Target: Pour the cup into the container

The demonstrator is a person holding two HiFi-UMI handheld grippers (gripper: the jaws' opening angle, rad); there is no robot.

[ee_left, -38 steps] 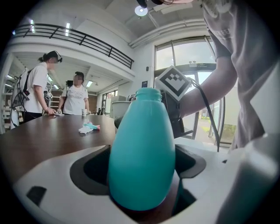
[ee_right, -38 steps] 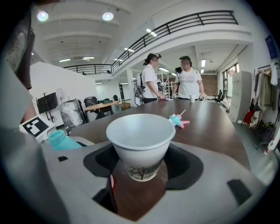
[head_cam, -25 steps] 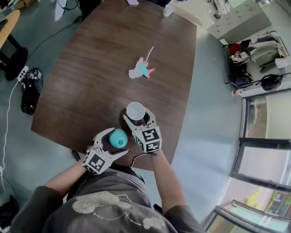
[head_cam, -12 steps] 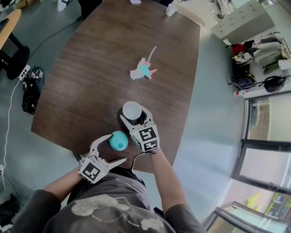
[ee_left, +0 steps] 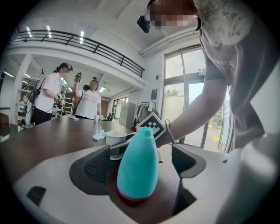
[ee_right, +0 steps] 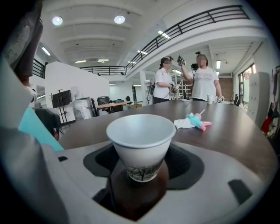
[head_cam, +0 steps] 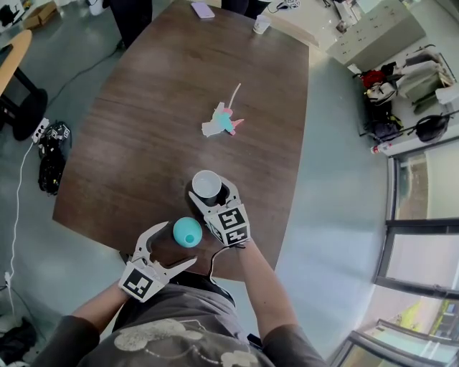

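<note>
A white paper cup [head_cam: 206, 184] stands on the brown table [head_cam: 150, 129] near its front edge. My right gripper [head_cam: 212, 189] is shut on the cup [ee_right: 141, 146], its pads lying against both sides. A teal bottle [head_cam: 187, 232] with a red base stands just left of it. My left gripper [head_cam: 176, 244] is open, and the bottle [ee_left: 137, 165] stands upright between the fingertips with a gap on each side. In the left gripper view the cup [ee_left: 114, 138] and the right gripper's marker cube [ee_left: 153, 127] show behind the bottle.
A pink and teal toy on white tissue [head_cam: 222, 120] lies mid-table, also in the right gripper view as the toy [ee_right: 194, 121]. A phone [head_cam: 202, 9] and a small cup [head_cam: 262, 24] sit at the far end, where two people [ee_right: 183, 81] stand. The table's front edge [head_cam: 237, 265] is close.
My left gripper has drawn back towards the person, so the teal bottle now stands near its fingertips instead of deep between the jaws. The right gripper and cup have stayed put.
</note>
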